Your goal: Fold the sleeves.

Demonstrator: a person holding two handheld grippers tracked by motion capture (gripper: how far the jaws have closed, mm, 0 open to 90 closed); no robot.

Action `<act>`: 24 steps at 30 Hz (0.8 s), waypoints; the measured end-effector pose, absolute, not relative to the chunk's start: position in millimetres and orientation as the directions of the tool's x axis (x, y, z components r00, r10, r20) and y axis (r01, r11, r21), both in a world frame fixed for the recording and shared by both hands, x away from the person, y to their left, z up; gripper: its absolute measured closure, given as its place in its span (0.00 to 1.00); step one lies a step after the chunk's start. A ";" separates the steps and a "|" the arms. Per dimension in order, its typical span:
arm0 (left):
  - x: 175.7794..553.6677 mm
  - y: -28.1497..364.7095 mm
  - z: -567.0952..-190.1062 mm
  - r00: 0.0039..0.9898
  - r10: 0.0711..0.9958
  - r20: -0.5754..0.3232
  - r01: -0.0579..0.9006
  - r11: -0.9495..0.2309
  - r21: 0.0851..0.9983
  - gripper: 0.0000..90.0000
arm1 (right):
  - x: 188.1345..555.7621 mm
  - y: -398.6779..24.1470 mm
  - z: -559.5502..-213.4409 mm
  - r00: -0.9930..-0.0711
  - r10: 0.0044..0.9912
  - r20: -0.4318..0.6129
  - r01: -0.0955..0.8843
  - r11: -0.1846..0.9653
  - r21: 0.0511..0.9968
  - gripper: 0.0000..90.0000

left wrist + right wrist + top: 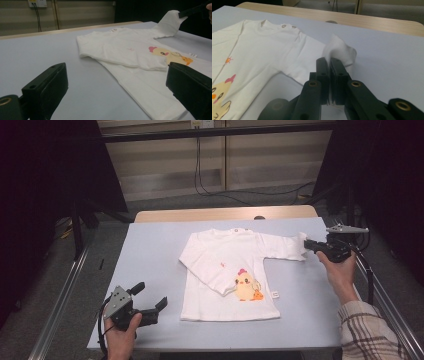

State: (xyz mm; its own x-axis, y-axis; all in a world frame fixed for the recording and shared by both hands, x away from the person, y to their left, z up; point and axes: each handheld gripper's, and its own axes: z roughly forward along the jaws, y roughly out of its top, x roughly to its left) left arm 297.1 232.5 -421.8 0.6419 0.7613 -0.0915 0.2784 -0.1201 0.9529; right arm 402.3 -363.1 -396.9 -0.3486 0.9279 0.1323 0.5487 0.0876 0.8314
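Right gripper: clamped tight on the cuff of the shirt's outstretched sleeve, out near the right edge of the table. From its own camera the two black jaws sit pressed together with white fabric bunched up right in front of them, so yeah, it's got the cloth.
Right hand: wrapped round the gripper body, checked sleeve coming in from the bottom right corner.
Left gripper: jaws spread wide apart, nothing between them. It sits at the front left of the table, a bit off from the shirt's hem.
Left hand: gripping the handle from below, grey three-cornered plate on top.
Shirt: small white long-sleeve one, lying flat and face up in the middle of the table, neck pointing away from the person. Little yellow chick print low on the front, two snap buttons at the shoulder by the collar.
Near sleeve: folded diagonally across the chest, cuff ending just beside the chick.
Held sleeve: stretched out sideways, with the cuff end lifted off the surface where the jaws pinch it.
Table: pale blue-grey top, wooden strip along the far edge.
Background: cables hanging down the wall behind.
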 end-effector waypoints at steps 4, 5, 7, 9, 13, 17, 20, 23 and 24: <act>298.3 230.9 -421.9 0.650 0.754 -0.092 0.277 -0.122 0.953 0.04 | 401.4 -353.3 -393.6 -0.376 0.916 0.140 0.540 0.094 0.836 0.96; 298.3 230.9 -421.9 0.650 0.754 -0.092 0.277 -0.122 0.953 0.04 | 401.4 -353.3 -393.6 -0.376 0.916 0.140 0.540 0.094 0.836 0.96; 298.7 230.1 -421.9 0.652 0.753 -0.089 0.276 -0.126 0.953 0.04 | 401.1 -349.3 -391.9 -0.388 0.911 0.140 0.536 0.100 0.838 0.96; 299.2 229.5 -422.2 0.657 0.749 -0.085 0.275 -0.132 0.952 0.04 | 400.8 -345.4 -390.4 -0.397 0.906 0.143 0.533 0.101 0.840 0.96; 298.9 227.6 -422.2 0.659 0.748 -0.085 0.272 -0.131 0.953 0.04 | 399.3 -338.2 -387.6 -0.414 0.898 0.146 0.527 0.105 0.844 0.96; 298.7 228.4 -422.1 0.658 0.749 -0.083 0.271 -0.133 0.953 0.04 | 397.8 -330.7 -384.2 -0.434 0.889 0.148 0.520 0.113 0.847 0.96; 298.5 228.6 -422.1 0.659 0.748 -0.083 0.271 -0.132 0.953 0.04 | 396.8 -324.6 -381.4 -0.456 0.878 0.146 0.509 0.122 0.852 0.96; 298.4 229.2 -421.9 0.658 0.748 -0.082 0.270 -0.134 0.953 0.04 | 396.2 -322.0 -380.2 -0.463 0.874 0.147 0.506 0.125 0.853 0.96; 298.3 229.4 -421.9 0.658 0.749 -0.083 0.271 -0.133 0.954 0.04 | 395.7 -320.8 -379.4 -0.469 0.870 0.151 0.506 0.124 0.853 0.96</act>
